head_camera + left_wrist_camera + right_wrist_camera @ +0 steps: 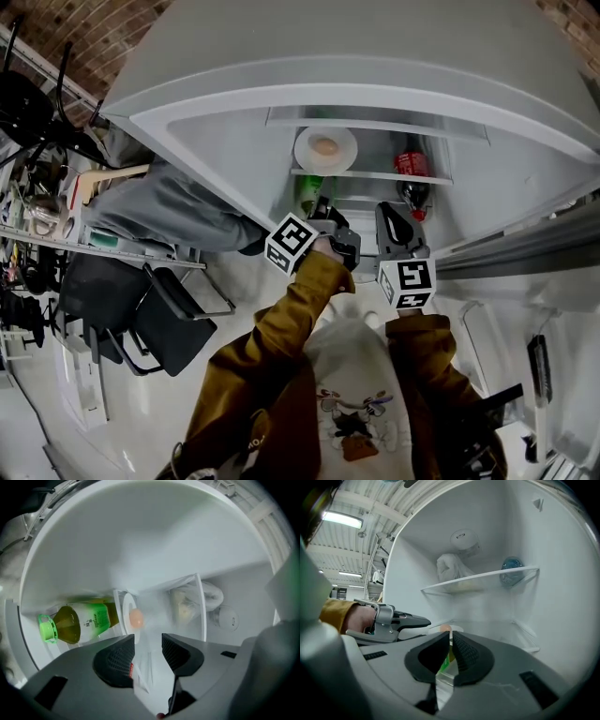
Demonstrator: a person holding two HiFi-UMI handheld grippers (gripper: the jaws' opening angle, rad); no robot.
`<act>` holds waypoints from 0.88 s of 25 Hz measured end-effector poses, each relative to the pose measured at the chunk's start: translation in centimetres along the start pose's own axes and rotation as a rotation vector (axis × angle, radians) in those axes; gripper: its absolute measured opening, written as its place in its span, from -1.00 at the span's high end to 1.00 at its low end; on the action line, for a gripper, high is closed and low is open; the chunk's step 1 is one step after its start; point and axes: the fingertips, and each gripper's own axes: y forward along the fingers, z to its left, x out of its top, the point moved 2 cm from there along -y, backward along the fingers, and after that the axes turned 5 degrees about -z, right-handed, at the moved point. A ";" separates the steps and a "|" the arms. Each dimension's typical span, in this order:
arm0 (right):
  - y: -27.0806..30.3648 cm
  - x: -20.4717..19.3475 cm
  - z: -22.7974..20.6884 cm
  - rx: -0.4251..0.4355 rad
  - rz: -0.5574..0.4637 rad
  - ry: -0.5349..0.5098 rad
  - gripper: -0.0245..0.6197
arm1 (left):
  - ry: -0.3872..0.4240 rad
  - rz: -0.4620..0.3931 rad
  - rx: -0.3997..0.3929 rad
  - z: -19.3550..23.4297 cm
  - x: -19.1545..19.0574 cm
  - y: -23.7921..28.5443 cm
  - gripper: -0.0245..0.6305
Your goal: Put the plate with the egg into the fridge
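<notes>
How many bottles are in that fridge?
2. A green bottle sits just by the plate with the egg. A dark red-labelled bottle is at the right of the fridge. More may be hidden from view.

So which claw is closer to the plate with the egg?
Left. The left gripper points straight at the plate, just in front; the right gripper hangs farther off to its right.

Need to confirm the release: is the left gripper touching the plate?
Apart. The head view shows a gap between the plate and the left gripper; its own view shows open, empty jaws.
</notes>
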 end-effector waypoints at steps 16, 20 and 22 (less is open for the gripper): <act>-3.0 0.2 0.2 -0.027 -0.011 0.034 0.90 | 0.470 0.107 -0.272 -5.8 -1.7 -5.8 0.90; -3.4 0.5 0.3 -0.026 -0.013 0.029 0.90 | 0.661 0.123 -0.311 -6.6 -1.5 -7.3 0.90; -3.6 0.4 0.5 -0.024 -0.010 0.026 0.90 | 0.770 0.131 -0.329 -7.0 -1.8 -7.9 0.90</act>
